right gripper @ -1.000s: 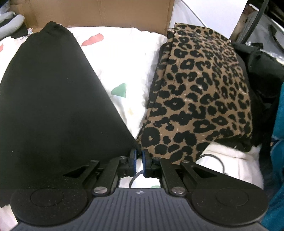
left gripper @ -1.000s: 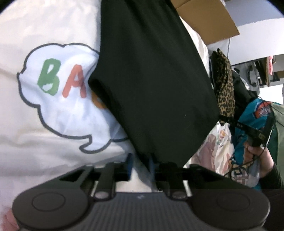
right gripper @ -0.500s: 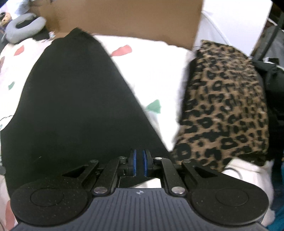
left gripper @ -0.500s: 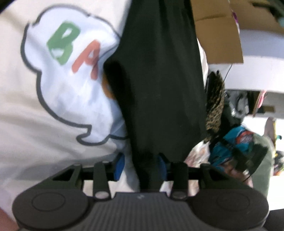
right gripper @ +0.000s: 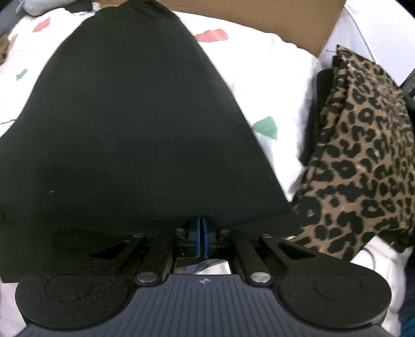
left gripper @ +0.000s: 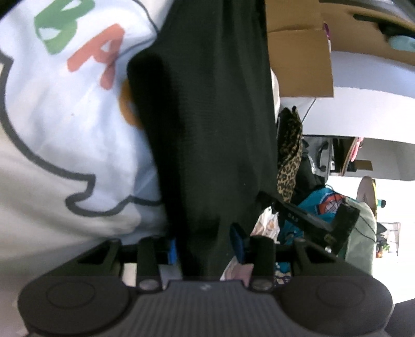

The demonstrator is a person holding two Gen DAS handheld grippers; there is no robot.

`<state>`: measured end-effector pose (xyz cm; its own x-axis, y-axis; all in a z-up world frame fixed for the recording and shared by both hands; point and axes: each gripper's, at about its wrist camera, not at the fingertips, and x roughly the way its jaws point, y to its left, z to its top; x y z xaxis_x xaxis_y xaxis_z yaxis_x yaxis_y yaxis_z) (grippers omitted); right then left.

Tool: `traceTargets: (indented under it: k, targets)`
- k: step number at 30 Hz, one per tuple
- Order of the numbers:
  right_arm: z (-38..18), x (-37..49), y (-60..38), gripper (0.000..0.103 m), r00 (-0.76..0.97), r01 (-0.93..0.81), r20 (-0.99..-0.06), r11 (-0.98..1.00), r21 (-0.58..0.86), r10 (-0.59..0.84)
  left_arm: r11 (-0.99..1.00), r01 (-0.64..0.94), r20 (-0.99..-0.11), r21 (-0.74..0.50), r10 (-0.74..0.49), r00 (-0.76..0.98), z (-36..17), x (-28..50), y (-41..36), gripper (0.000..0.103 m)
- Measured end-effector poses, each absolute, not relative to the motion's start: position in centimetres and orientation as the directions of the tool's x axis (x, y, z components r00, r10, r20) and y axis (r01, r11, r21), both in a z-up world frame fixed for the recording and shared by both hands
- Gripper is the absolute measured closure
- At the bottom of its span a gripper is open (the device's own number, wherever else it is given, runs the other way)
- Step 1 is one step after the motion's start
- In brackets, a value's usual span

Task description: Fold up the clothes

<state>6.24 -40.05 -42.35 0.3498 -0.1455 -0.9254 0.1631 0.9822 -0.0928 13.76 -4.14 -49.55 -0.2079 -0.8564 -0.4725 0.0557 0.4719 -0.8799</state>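
Black garment (right gripper: 135, 134) is held off the printed bedding (left gripper: 64, 134), stretched between both grippers; hem end is up, far end toward the cardboard box (right gripper: 246, 23) looks to rest on the bedding.

Progress, as judged: mid-fold. One lengthwise fold appears done, since a doubled edge is seen along the garment's left side in the left wrist view. Bringing the held edge over and laying it flat is left. No finished stack of this item is seen.

Look: plain black knit, fine rib texture, no print, few lint specks, taut and mostly wrinkle-free, tapering toward the far end.

Left gripper (left gripper: 206, 245): jaws parted, blue pads apart, a bunched fold of the garment lying between them; pads are not seen pressing the cloth.
Right gripper (right gripper: 201, 234): blue pads pressed together, clenched on the garment's near edge.

Right of the garment: leopard-print cloth (right gripper: 363, 160), lying on the bedding, just beside the garment's corner. Beyond it, in the left wrist view, a teal item (left gripper: 316, 204) in blurred clutter.
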Motion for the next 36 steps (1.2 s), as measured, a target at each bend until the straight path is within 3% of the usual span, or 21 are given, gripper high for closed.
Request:
traceTargets:
  k: [7,9,12,22,24,36]
  targets:
    - [-42.3,6.3,-41.3,0.097,0.349,0.187,-0.92,0.975,-0.119,-0.18,0.458,0.07,-0.461,-0.886,-0.855,-0.235,-49.9,13.2,-5.0,0.067]
    - [-42.2,6.3,-41.5,0.097,0.351,0.189,-0.919,0.975,-0.116,-0.177,0.464,0.081,-0.469,-0.882,-0.845,-0.257,-50.1,12.8,-5.6,0.083]
    - [-42.3,5.8,-41.6,0.097,0.355,0.186,-0.918,0.976,-0.117,-0.178,0.477,0.058,-0.474,-0.877,-0.84,-0.266,-50.6,12.6,-5.8,0.093]
    - [-40.4,5.3,-42.4,0.092,0.403,0.195,-0.9,0.976,-0.095,-0.168,0.531,0.106,-0.534,-0.841,-0.781,-0.324,-48.0,13.9,-5.5,0.097]
    - [-39.9,5.0,-43.1,0.085,0.418,0.228,-0.896,0.972,-0.053,-0.147,0.536,0.125,-0.544,-0.835,-0.768,-0.338,-47.0,14.4,-5.6,0.097]
    - [-40.2,5.2,-44.2,0.084,0.461,0.232,-0.884,0.972,0.03,-0.083,0.605,0.189,-0.629,-0.774,-0.697,-0.345,-43.3,16.3,-3.8,0.098]
